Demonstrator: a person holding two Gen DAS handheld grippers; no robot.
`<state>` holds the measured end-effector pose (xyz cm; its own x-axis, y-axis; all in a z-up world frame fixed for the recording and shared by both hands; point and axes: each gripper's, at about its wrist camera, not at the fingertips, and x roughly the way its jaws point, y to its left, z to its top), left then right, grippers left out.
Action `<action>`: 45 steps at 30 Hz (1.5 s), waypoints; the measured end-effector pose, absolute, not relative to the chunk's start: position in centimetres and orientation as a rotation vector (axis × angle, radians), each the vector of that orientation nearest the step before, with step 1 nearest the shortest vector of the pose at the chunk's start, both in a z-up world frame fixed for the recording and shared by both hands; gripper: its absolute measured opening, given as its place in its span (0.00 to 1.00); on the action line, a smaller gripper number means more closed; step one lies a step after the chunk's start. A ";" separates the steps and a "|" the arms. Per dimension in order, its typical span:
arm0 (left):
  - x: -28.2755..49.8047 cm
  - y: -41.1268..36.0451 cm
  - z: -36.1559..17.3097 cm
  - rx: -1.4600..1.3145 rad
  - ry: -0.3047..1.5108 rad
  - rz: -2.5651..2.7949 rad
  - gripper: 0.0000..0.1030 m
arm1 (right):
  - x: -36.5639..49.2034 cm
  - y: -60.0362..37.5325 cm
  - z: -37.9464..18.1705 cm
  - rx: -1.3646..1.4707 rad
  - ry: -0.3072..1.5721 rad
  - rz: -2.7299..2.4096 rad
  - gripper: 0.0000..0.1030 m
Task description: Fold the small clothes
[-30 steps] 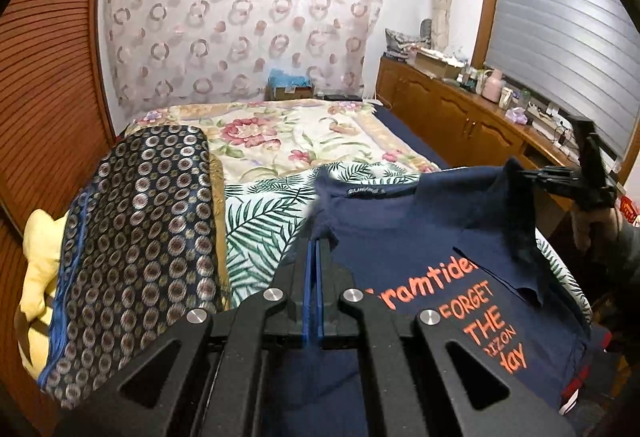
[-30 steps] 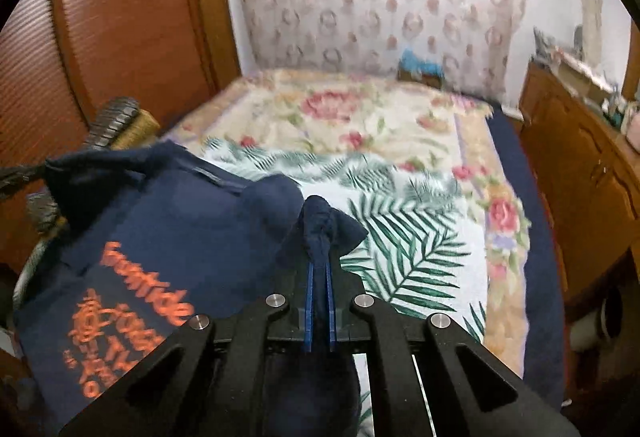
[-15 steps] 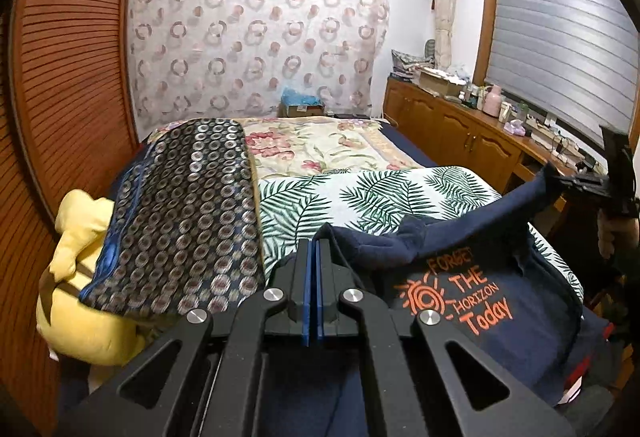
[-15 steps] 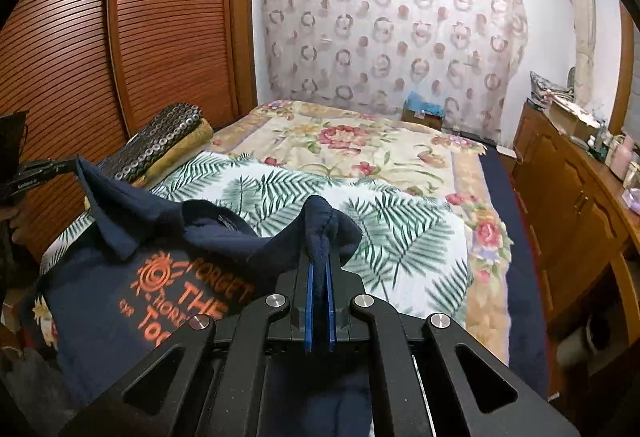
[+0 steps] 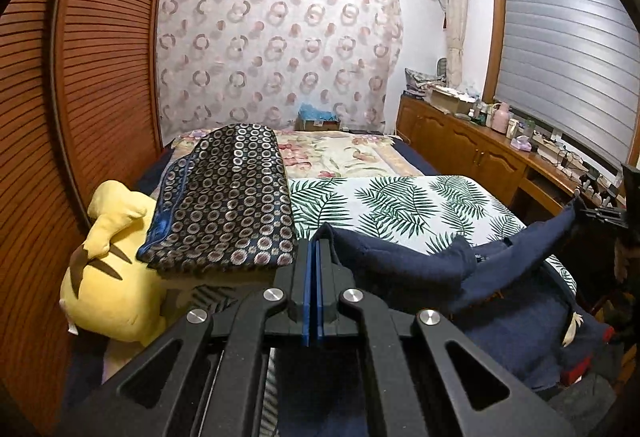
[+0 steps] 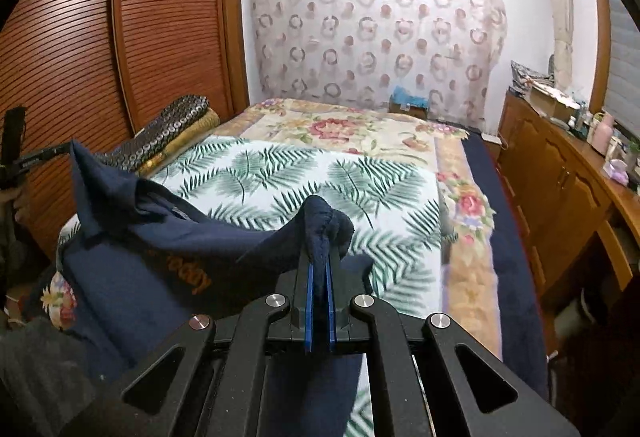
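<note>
Two tongs, left [image 5: 313,249] and right [image 6: 319,257], pinch one navy shirt [image 6: 160,241].

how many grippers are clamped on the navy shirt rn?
2. Left gripper pinches the navy shirt at one edge; right gripper holds a bunched corner at the other, cloth stretched between them over the bed.
</note>
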<state>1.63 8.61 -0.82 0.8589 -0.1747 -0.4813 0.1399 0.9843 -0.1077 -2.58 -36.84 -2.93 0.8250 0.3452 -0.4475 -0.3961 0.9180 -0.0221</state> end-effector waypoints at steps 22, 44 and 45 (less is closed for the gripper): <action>-1.0 9.7 -7.0 -0.074 0.649 -0.098 0.40 | -5.5 -36.4 -3.0 -0.094 0.586 0.351 0.17; 9.1 7.9 -10.0 -0.047 0.772 -0.149 0.74 | 5.2 -34.6 -7.0 -0.062 0.679 0.315 0.56; 9.4 8.0 -10.2 -0.047 0.780 -0.146 0.74 | 5.5 -34.5 -7.1 -0.060 0.685 0.314 0.56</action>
<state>9.37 7.99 -10.17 0.7016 -0.1487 -0.6969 0.1137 0.9888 -0.0964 5.47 -34.53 -7.14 0.7295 0.2651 -0.6305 -0.3046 0.9513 0.0477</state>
